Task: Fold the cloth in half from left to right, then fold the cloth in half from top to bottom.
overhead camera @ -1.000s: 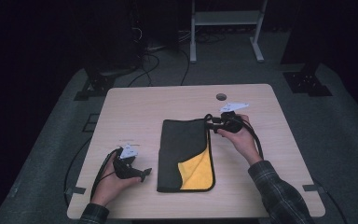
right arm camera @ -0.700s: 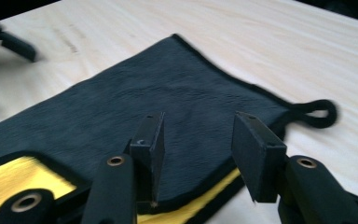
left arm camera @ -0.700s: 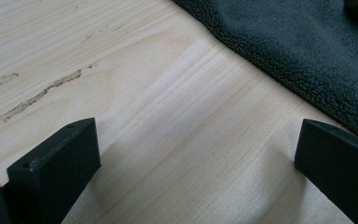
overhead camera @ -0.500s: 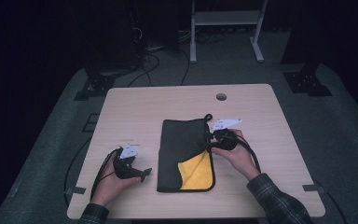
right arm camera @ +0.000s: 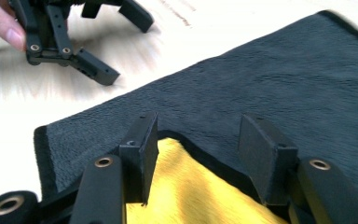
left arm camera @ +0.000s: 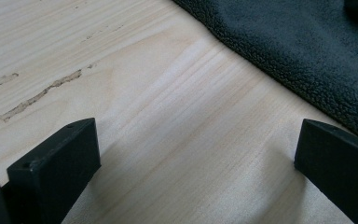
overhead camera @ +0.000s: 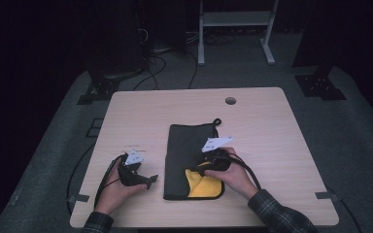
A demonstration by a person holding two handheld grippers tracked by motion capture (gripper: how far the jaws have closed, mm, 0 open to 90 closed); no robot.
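A dark fleece cloth lies folded on the wooden table, and its near right corner is turned back to show yellow lining. My right gripper hovers over that turned corner. In the right gripper view its jaws have just been opening. They straddle the black edge where the dark fleece meets the yellow lining, and the pads press on nothing. My left gripper rests on bare wood left of the cloth. Its jaws stand wide apart, with the cloth's edge just beyond.
A hanging loop sticks out at the cloth's far right corner. A round cable hole sits near the table's far edge. A white stand and floor cables lie beyond the table. The right gripper view shows the left gripper farther off.
My right hand has come from the cloth's far right corner toward me, down to the yellow corner. Its jaws stand wider. The left hand has stayed put.
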